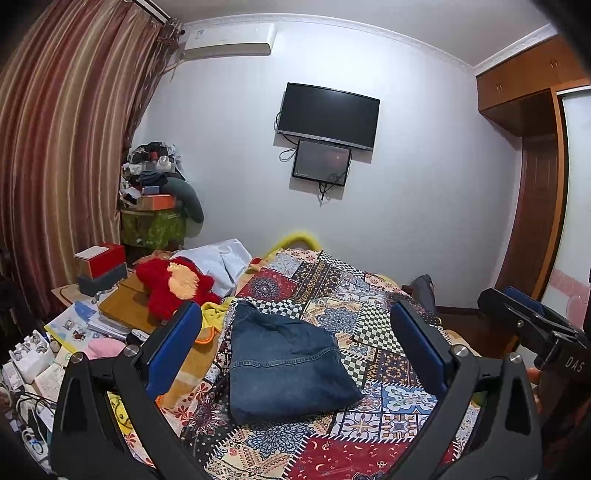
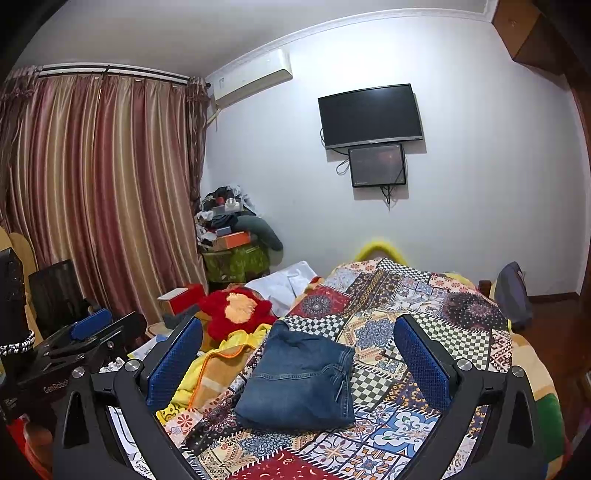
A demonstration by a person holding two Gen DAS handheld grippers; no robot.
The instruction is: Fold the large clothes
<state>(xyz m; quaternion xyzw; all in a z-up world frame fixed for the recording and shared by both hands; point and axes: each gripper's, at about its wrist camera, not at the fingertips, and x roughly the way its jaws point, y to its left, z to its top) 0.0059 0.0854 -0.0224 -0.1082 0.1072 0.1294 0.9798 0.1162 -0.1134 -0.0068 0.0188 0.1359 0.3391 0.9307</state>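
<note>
Hovering wide open and empty, left gripper [image 1: 295,345] and right gripper [image 2: 297,356] (apart) face folded jeans [image 1: 288,365].

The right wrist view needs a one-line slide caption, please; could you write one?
Folded jeans lie on the patchwork quilt, framed by the open right gripper.

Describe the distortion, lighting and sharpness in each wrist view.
Left wrist view: strong fisheye bending of the curtain, dark vignette corners, even indoor light, folded jeans sharp. Right wrist view: the same barrel curve along the ceiling moulding, soft shadow under the jeans, no glare on the television.
</note>
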